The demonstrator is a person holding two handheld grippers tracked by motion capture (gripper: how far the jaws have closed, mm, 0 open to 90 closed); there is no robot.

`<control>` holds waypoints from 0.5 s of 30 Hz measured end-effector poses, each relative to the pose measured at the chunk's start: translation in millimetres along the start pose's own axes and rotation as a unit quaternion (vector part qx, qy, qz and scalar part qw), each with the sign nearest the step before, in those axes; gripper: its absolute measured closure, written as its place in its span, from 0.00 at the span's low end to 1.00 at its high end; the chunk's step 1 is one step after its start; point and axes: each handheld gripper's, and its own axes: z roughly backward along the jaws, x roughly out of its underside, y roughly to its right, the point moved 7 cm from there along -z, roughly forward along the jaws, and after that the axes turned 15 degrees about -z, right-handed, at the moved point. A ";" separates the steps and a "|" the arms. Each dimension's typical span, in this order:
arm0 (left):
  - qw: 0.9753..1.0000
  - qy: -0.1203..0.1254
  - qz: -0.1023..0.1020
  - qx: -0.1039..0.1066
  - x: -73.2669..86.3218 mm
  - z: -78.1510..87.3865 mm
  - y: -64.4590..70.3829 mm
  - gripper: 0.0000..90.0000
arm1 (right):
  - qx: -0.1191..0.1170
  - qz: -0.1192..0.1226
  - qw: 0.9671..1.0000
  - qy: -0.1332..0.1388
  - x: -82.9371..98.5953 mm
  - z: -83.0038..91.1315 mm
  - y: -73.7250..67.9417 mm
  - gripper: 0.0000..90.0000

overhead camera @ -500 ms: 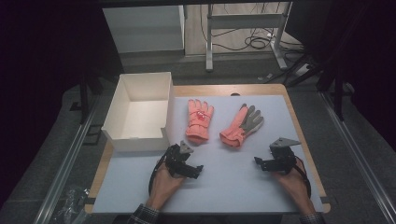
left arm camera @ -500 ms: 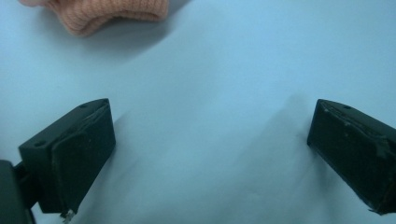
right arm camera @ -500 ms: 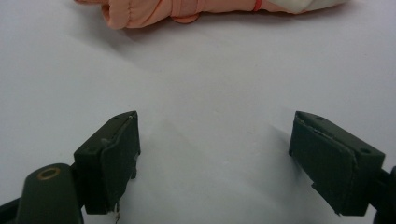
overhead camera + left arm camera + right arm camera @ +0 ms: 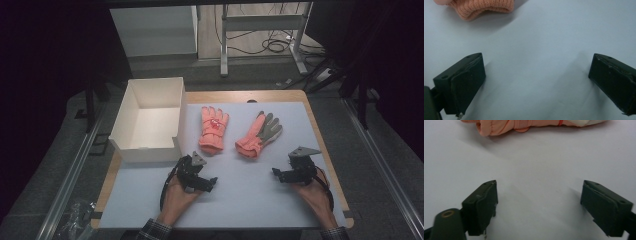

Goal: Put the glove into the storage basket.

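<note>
Left glove (image 4: 213,129): salmon-pink, lying flat on the pale sheet, fingers pointing away from me, cuff nearest my left gripper (image 4: 201,180). It sits just ahead of that gripper and a little to its right, apart from it.
Right glove (image 4: 259,133): same pink but with a grey palm showing, angled, cuff toward me. It lies ahead of my right gripper (image 4: 285,175) and to its left, not touching it.
Left gripper: released, jaws spread wide over bare sheet. In the left gripper view a knitted cuff (image 4: 481,7) sits at the top edge, beyond the jaws.
Right gripper: also released, jaws wide apart and holding nothing. In the right gripper view the glove (image 4: 524,125) stretches across the top, ahead of the jaws.
Step in hand: I judge this the approach, before any grasp.
Next move: I would bring each gripper forward to its nearer cuff, then close on the fabric.
White box (image 4: 125,130): open-topped, ahead and left of my left gripper, beside the left glove.
Count: two gloves, one box, two grippers.
</note>
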 end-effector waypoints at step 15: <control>1.000 0.000 -0.003 0.000 0.1 0.1 -0.4 0.01 | -0.037 -0.007 0.999 0.009 -35.1 -6.9 -9.7 0.36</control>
